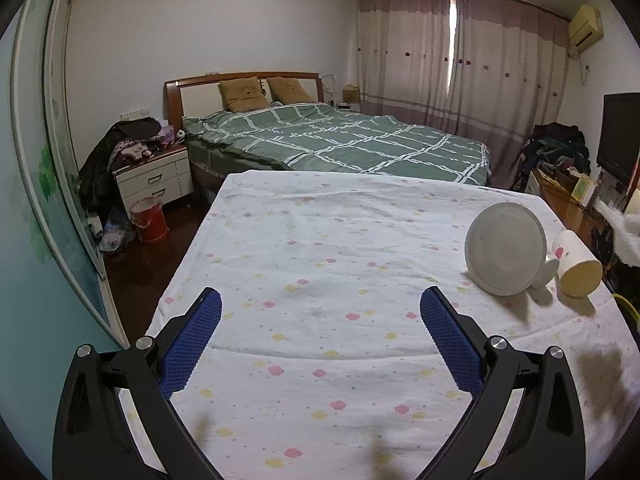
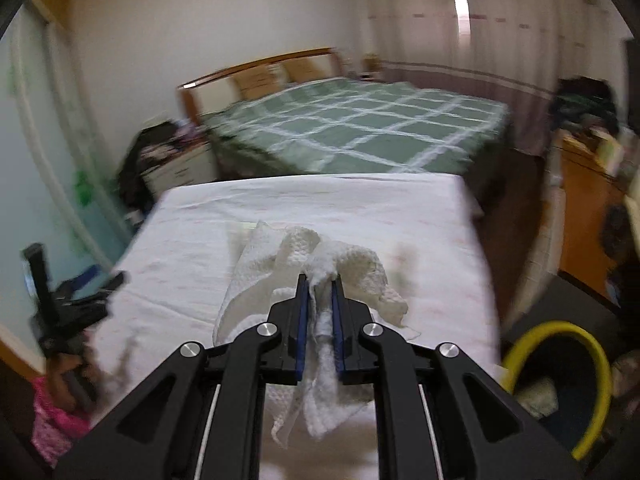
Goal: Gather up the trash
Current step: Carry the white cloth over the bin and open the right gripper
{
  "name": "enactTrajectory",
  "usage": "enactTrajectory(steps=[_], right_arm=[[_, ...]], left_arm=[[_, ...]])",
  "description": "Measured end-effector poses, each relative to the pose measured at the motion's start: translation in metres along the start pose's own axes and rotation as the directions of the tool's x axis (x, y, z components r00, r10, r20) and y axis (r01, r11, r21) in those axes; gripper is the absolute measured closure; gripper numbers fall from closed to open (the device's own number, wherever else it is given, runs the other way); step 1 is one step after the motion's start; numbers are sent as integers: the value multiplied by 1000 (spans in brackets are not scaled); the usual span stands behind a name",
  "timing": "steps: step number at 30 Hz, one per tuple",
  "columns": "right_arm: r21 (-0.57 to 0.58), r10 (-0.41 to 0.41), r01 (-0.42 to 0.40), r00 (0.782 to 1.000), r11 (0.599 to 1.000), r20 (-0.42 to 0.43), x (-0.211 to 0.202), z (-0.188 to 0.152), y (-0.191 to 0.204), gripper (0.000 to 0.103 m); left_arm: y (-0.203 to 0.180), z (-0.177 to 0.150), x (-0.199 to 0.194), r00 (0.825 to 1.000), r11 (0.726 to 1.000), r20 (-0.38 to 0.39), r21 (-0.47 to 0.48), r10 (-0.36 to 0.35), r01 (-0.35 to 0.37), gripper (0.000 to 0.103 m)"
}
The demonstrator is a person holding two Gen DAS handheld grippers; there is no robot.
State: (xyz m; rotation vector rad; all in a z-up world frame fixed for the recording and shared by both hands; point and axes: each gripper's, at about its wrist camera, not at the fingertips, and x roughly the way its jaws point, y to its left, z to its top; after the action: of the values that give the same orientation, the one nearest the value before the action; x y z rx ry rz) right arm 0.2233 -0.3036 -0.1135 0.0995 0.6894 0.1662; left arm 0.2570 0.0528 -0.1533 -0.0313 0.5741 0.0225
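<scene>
Right gripper (image 2: pixel 320 280) clamps the tissue (image 2: pixel 344 264), clear of the table (image 2: pixel 400 208); left gripper (image 1: pixel 320 304) hangs open, empty. Next, I'd say: swing right, drop it in the bin (image 2: pixel 560 328).

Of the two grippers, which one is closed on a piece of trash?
The right gripper: its blue pads pinch the crumpled white paper towel. The left gripper stands wide open over the flowered sheet, holding nothing.
</scene>
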Motion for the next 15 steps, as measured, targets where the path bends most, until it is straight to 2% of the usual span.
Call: enactTrajectory(steps=[4,8,11,14,15], right_arm=[[104,-143,144,990,984,-10,-16,-19,-60,93],[206,-276,281,960,937,-52,-24,-43,-120,92],[235,-376,391,921,890,-106,-18,-64,-157,92],[255,-427,457,889,852,-166,0,-78,-189,92],[249,-459,494,868,833,-188,6,-83,-199,92]], left_arm=[[-6,0,-2,1000,1000,6,22,-8,8,5],[-13,0,-3,1000,999,8,52,-18,18,5],[-16,0,-3,1000,998,12,66,-20,19,5],[-17,1,-3,1000,998,8,67,-16,16,5],[-16,1,-3,1000,998,6,66,-16,16,5]])
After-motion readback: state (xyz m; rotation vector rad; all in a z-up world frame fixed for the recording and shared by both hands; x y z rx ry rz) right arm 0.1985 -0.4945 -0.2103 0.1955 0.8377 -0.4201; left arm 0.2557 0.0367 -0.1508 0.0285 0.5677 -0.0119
